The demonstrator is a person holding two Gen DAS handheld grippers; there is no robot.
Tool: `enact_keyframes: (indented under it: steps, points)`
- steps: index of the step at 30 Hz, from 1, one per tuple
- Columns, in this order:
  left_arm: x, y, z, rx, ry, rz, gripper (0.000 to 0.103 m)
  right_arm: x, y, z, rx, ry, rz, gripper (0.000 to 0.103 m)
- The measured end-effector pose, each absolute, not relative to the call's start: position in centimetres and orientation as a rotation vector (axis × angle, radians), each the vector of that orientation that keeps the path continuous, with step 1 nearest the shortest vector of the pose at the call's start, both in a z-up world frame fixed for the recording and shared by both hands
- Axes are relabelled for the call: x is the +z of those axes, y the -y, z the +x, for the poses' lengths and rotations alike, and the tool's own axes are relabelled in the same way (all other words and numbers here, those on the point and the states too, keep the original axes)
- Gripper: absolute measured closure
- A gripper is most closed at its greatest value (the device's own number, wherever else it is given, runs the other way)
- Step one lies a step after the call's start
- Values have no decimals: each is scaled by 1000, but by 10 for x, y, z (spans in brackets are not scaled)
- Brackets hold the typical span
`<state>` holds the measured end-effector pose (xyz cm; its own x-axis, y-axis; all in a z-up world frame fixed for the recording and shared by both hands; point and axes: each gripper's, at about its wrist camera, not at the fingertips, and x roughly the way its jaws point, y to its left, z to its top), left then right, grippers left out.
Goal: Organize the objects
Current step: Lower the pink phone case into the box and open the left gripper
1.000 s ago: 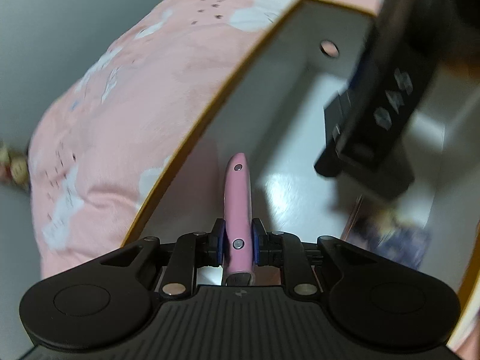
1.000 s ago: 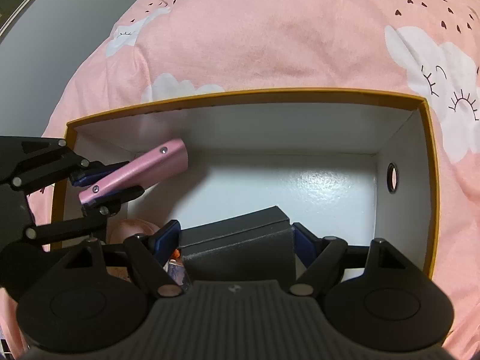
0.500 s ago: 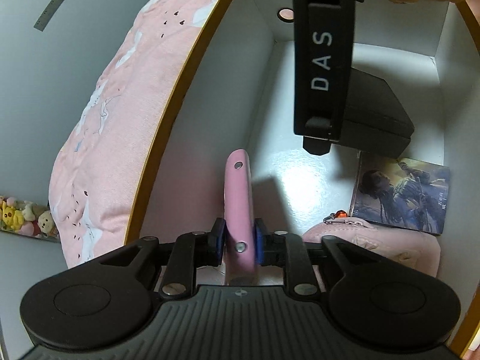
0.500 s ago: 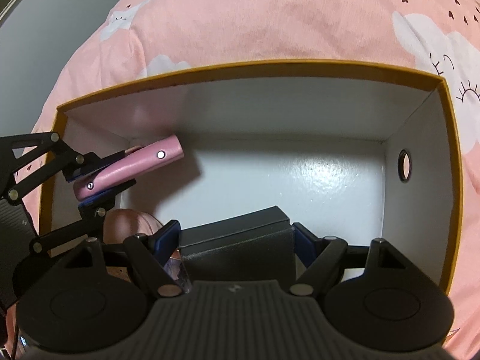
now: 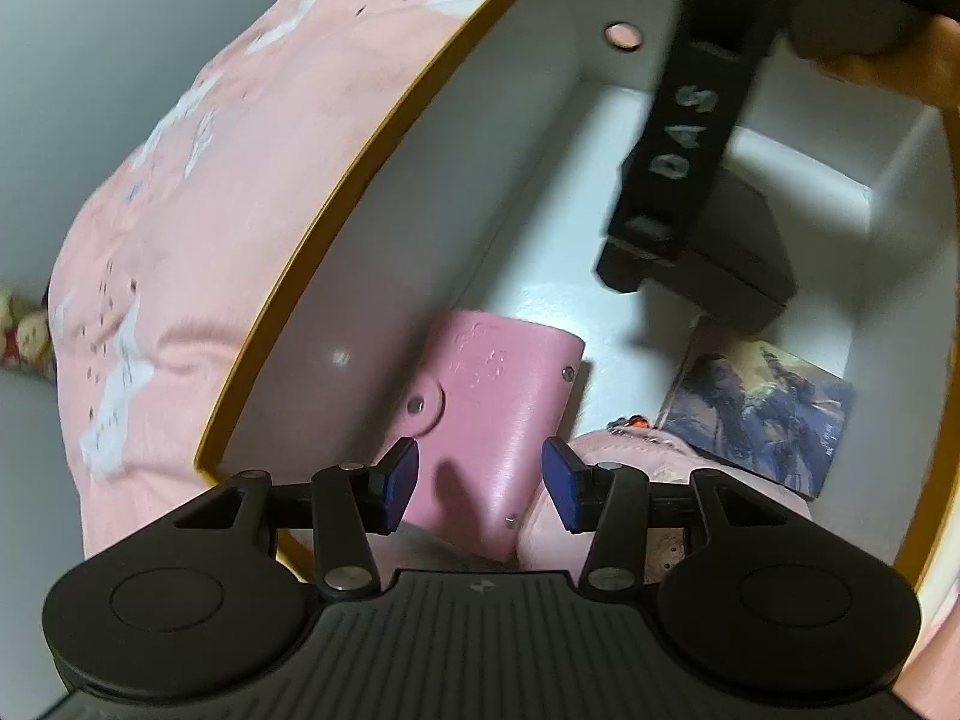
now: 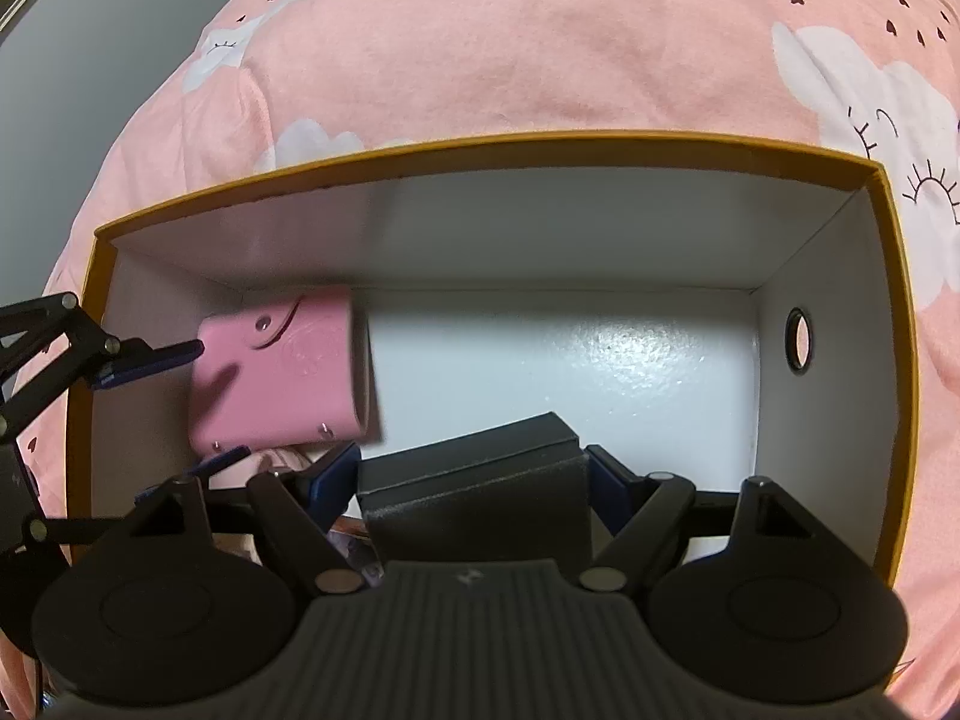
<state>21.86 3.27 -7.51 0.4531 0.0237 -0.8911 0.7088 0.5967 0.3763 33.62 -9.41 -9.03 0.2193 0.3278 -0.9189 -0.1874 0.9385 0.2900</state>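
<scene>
Jaws on your left gripper (image 5: pixel 477 483) are just opening, roughly halfway, letting the pink case (image 5: pixel 489 414) drop into the white box (image 5: pixel 384 276) against its wall, while your right gripper (image 6: pixel 474 480) is clamping the black box (image 6: pixel 480 492), probably next.

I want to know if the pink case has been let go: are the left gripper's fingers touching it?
Apart. The left wrist view shows both fingers spread clear of the pink case, which has just been released as they opened.

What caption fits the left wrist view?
Left gripper, jaws just opened, releases the pink wallet into the box beside the black case.
</scene>
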Motion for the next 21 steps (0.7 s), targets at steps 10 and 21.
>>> enact_keyframes:
  steps: [10,21]
  points:
    - [-76,-38,232,-469,-1050,853,48,-89,96,336,351,-1308,135,23]
    - [-79,-35,232,-484,-1028,810,48,-94,96,357,268,-1302,208,23]
